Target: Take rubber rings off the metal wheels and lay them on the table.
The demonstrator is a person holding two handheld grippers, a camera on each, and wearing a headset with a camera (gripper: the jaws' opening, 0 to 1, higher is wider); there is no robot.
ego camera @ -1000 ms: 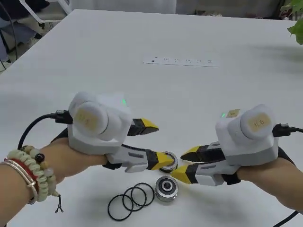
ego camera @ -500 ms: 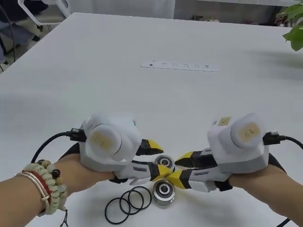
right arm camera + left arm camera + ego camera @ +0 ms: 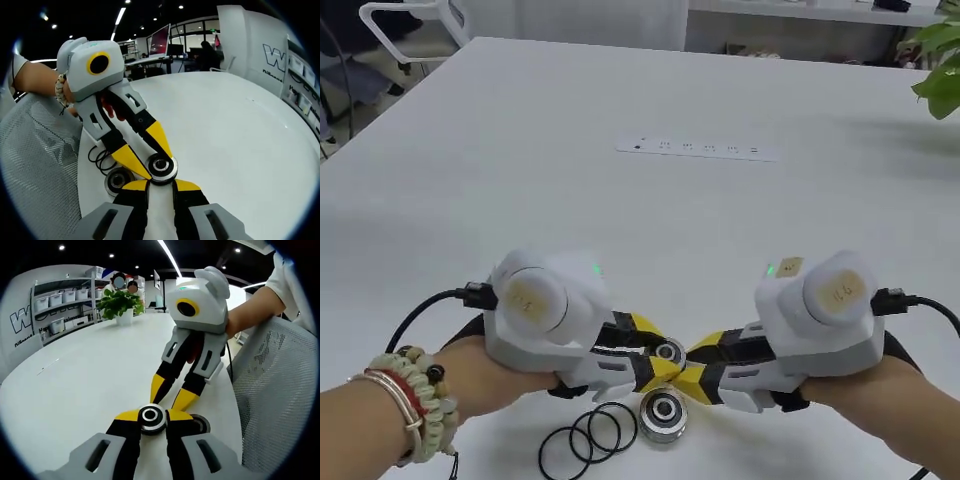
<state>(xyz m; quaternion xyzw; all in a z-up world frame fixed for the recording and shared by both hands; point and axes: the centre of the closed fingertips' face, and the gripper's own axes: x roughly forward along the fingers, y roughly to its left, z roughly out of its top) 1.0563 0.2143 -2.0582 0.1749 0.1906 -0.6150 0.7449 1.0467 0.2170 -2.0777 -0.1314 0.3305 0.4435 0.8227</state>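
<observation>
My left gripper (image 3: 660,353) is shut on a small metal wheel (image 3: 670,351) with a black rubber ring on its rim, held just above the white table (image 3: 520,150). In the left gripper view the wheel (image 3: 150,418) sits between my yellow fingertips. My right gripper (image 3: 698,363) faces it tip to tip, jaws a narrow gap apart, with the tips at the wheel's (image 3: 163,168) lower rim. A second wheel (image 3: 662,411) lies flat on the table below them. Three loose black rings (image 3: 585,432) lie to its left.
A white power strip (image 3: 698,149) lies flat mid-table, farther away. A plant (image 3: 940,70) hangs over the far right edge and a chair (image 3: 410,20) stands beyond the far left corner. A grey mesh chair back (image 3: 270,390) is close behind the near edge.
My left gripper's jaws have come together on the wheel. My right gripper has moved left up to the wheel and its jaws have narrowed. The camera has tilted.
</observation>
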